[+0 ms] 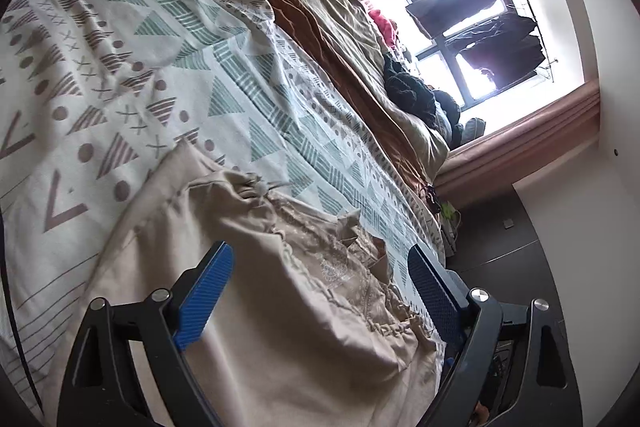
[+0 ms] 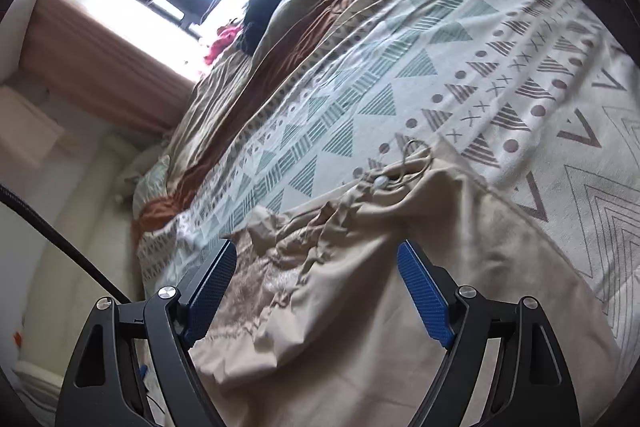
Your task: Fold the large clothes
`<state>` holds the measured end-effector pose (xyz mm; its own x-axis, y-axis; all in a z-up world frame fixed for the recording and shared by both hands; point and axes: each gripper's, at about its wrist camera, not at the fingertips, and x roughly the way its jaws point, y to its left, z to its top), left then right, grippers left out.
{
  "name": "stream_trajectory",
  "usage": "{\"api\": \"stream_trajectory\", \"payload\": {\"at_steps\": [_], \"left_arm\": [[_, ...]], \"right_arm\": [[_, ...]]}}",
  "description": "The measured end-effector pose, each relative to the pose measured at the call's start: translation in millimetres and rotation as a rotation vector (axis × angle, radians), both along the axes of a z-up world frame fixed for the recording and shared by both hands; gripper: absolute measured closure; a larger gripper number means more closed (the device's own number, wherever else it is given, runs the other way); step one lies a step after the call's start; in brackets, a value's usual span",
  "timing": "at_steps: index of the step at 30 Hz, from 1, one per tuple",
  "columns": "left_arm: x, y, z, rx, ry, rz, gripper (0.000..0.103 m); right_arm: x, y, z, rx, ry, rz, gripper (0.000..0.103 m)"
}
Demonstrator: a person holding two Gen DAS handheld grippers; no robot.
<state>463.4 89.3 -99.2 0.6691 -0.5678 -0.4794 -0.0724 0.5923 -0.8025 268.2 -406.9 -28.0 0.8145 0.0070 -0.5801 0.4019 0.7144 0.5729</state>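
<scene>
Fig. Both wrist views, beige garment (image 1: 248, 307) lying on the patterned bedspread (image 1: 120, 59) of a bed, near its front edge, directly under both tools.

L gripper (image 1: 320, 291): fingers (image 1: 208, 295) spread wide, nothing clamped; cloth lies below and between them, pads not pressing it. R gripper (image 2: 316, 287): same, fingers (image 2: 424, 299) wide apart, holding nothing, poised over the bunched part of the garment.

Orientation (judged): gathered waistband w/ drawstring (image 2: 404, 163) lies at the far end in both views, toward the middle of the bed; the smooth body runs back toward the tools. Long axis thus approx. along each gripper's line of sight, front edge to bed centre. Lace-like band (image 1: 340, 267) crosses it near the crumpled zone. Exact outline unclear: lower hem is out of frame.

Risks from here:
- Cloth is thin and already doubled over and wrinkled; a pinch may catch one layer only, or both, so the fold comes out skewed.
- Fingers closing too low could grab the bedspread w/ the garment and drag it.
- Loose drawstring may snag on a pad.
- Uneven lift by L vs R would twist the fold line off the long axis.
</scene>
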Motion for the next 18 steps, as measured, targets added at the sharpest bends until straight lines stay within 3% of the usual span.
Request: {"api": "stream_trajectory", "payload": {"at_steps": [8, 11, 18], "left_arm": [[-47, 22, -17, 0.063, 0.079, 0.046, 0.013], [-62, 32, -24, 0.067, 0.098, 0.067, 0.013], [-99, 59, -36, 0.076, 0.141, 0.128, 0.018]], "right_arm": [[35, 71, 10, -0.105, 0.113, 0.189, 0.022], [51, 97, 9, -0.122, 0.144, 0.254, 0.033], [90, 137, -6, -0.174, 0.234, 0.342, 0.040]]}}
